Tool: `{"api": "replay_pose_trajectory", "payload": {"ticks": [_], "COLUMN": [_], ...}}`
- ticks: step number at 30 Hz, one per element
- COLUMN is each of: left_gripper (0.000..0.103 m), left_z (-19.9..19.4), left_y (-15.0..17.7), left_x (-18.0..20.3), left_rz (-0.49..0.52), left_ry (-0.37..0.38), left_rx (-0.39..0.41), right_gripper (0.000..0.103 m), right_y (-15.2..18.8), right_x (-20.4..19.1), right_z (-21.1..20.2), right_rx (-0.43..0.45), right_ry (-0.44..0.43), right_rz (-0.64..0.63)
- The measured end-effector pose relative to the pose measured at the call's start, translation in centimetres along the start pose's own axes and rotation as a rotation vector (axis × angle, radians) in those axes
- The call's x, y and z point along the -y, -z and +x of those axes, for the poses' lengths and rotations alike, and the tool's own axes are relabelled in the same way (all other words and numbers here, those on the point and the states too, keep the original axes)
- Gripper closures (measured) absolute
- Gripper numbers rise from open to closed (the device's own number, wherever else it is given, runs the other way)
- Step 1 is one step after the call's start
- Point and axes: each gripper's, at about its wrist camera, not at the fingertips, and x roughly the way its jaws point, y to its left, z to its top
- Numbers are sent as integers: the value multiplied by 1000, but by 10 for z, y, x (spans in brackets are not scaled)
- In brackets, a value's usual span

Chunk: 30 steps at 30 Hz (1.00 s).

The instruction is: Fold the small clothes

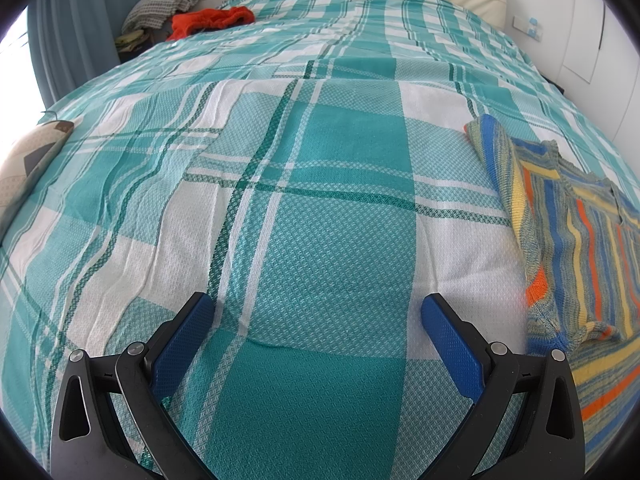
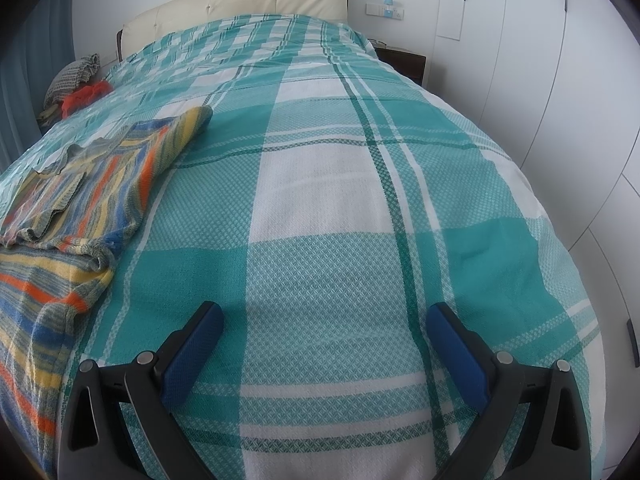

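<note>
A striped knit sweater in blue, yellow, orange and grey-green lies on the teal-and-white checked bedspread (image 1: 320, 200). It is at the right edge of the left wrist view (image 1: 580, 248) and at the left edge of the right wrist view (image 2: 80, 208), partly folded, with a sleeve laid over its body. My left gripper (image 1: 318, 312) is open and empty, hovering over the bedspread to the left of the sweater. My right gripper (image 2: 324, 320) is open and empty, over the bedspread (image 2: 340, 200) to the right of the sweater.
An orange-red garment (image 1: 212, 20) lies at the far left of the bed next to a grey patterned cloth pile (image 1: 164, 6). A cream headboard (image 2: 240, 4) stands at the far end. White wardrobe doors (image 2: 560, 80) run along the right. A curtain (image 1: 60, 40) hangs left.
</note>
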Motion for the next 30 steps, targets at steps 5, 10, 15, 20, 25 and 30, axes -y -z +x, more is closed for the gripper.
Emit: {"api": "replay_pose_trajectory", "payload": {"ticks": [5,10,15,20,25,30], "left_gripper": [0,0,0,0,0,0], "left_z": [0,0,0,0,-1,0], "left_y": [0,0,0,0,0,0], "left_x": [-1,0,0,1,-1,-1], "left_rz": [0,0,0,3,-1,1], "left_ry": [0,0,0,-7,-3,-6], "left_rx": [0,0,0,3,2,2], "right_gripper": [2,2,2,2,2,2], "right_y": [0,0,0,0,0,1], "right_x": [0,-1,-1,0,0,0], "right_z": [0,0,1,1,1,1], "right_rx": [0,1,2,1,0,-2], "right_ry": [-3,-5,-9,-6,-7,-5], "right_rz": [2,3,8,5,5,4]}}
